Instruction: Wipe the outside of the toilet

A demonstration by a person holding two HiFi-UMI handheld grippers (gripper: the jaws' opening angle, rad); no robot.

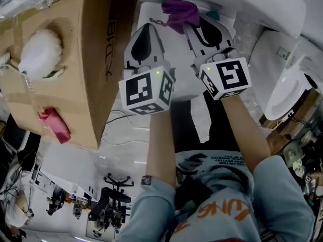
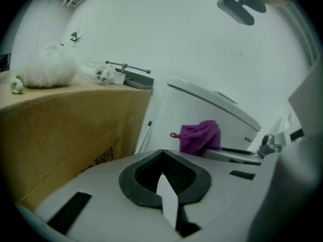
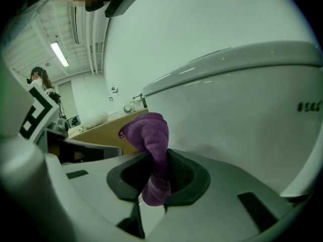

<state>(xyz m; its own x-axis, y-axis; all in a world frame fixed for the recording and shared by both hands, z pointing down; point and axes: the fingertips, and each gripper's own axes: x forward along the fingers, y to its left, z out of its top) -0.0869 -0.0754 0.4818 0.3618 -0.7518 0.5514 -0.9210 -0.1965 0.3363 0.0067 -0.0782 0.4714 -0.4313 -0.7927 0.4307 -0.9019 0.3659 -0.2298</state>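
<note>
The white toilet (image 1: 237, 1) fills the top of the head view, and its tank (image 2: 202, 110) and curved side (image 3: 242, 115) show in the gripper views. My right gripper (image 1: 191, 23) is shut on a purple cloth (image 1: 179, 11), which bunches up out of the jaws (image 3: 151, 150) close to the toilet's side. In the left gripper view the purple cloth (image 2: 200, 135) hangs ahead in front of the tank. My left gripper (image 1: 147, 28) is beside the right one, to its left, with its jaws shut (image 2: 162, 160) and nothing between them.
A big cardboard box (image 1: 75, 84) stands close on the left, with a white fluffy bundle (image 1: 40, 52) and a pink cloth (image 1: 54, 125) on top. A white ceramic piece (image 1: 282, 92) lies at the right. Cables (image 1: 121, 120) and plastic sheeting cover the floor below.
</note>
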